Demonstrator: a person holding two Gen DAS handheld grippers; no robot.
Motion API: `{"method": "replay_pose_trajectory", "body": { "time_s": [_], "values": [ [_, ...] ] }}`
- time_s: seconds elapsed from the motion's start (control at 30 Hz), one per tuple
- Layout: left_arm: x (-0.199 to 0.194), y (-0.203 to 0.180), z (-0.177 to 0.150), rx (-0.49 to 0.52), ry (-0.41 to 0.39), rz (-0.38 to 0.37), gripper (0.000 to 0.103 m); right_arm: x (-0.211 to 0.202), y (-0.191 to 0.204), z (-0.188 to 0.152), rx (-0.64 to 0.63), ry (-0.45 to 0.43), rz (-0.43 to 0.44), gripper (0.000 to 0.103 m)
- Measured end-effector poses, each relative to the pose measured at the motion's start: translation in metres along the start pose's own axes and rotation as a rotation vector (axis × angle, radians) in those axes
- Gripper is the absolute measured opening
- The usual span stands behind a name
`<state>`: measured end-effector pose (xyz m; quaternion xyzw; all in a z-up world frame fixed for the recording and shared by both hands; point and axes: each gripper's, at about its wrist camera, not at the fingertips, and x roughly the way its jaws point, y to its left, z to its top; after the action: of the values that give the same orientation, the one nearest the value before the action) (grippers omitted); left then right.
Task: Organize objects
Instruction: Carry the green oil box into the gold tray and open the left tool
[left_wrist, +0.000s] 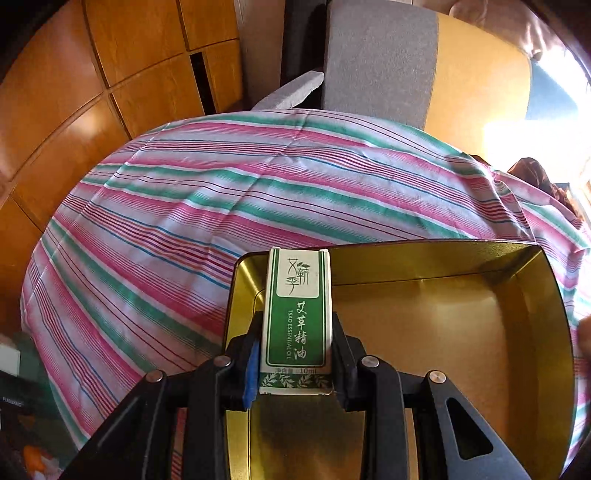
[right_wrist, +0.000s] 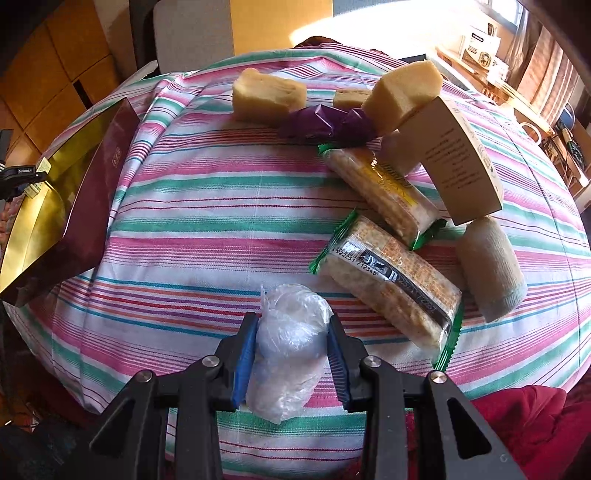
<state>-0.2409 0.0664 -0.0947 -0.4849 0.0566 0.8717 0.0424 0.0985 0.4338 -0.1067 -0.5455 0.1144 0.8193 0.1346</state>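
Note:
My left gripper (left_wrist: 295, 325) is shut on a small green and white essential oil box (left_wrist: 297, 317), held over the near left part of a gold-lined tin box (left_wrist: 517, 295). My right gripper (right_wrist: 291, 325) is shut on a roll wrapped in clear plastic (right_wrist: 286, 347), just above the striped tablecloth (right_wrist: 207, 221). The tin box also shows in the right wrist view (right_wrist: 40, 206) at the far left, with the left gripper at its edge.
To the right lie two cracker packs (right_wrist: 391, 291) (right_wrist: 384, 192), a white carton (right_wrist: 454, 158), a grey roll (right_wrist: 491, 266), a purple wrapper (right_wrist: 325, 123) and yellow sponge blocks (right_wrist: 267, 96) (right_wrist: 402, 90). A grey chair (left_wrist: 376, 59) stands behind the table.

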Motion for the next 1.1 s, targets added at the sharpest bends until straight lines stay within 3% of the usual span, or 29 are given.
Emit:
{"method": "replay_pose_trajectory", "body": {
  "time_s": [0.17,0.27,0.33,0.7,1.1],
  "values": [
    [0.0,0.001,-0.007,0.002,0.006,0.008,0.035,0.001,0.001,0.0,-0.006,0.001,-0.009,0.036],
    [-0.001,-0.001,-0.009,-0.004,0.005,-0.014,0.047,0.001,0.001,0.0,-0.009,0.001,-0.011,0.036],
    [-0.011,-0.003,-0.012,-0.001,-0.027,0.014,0.062,0.001,0.001,0.001,-0.009,0.0,-0.012,0.036],
    [-0.119,-0.002,-0.059,0.015,-0.253,-0.056,0.068,0.005,0.008,0.001,-0.03,0.001,-0.029,0.036],
    [-0.167,-0.005,-0.118,0.029,-0.289,-0.1,0.068,0.004,0.016,0.001,-0.05,-0.001,-0.022,0.036]
  ]
}}
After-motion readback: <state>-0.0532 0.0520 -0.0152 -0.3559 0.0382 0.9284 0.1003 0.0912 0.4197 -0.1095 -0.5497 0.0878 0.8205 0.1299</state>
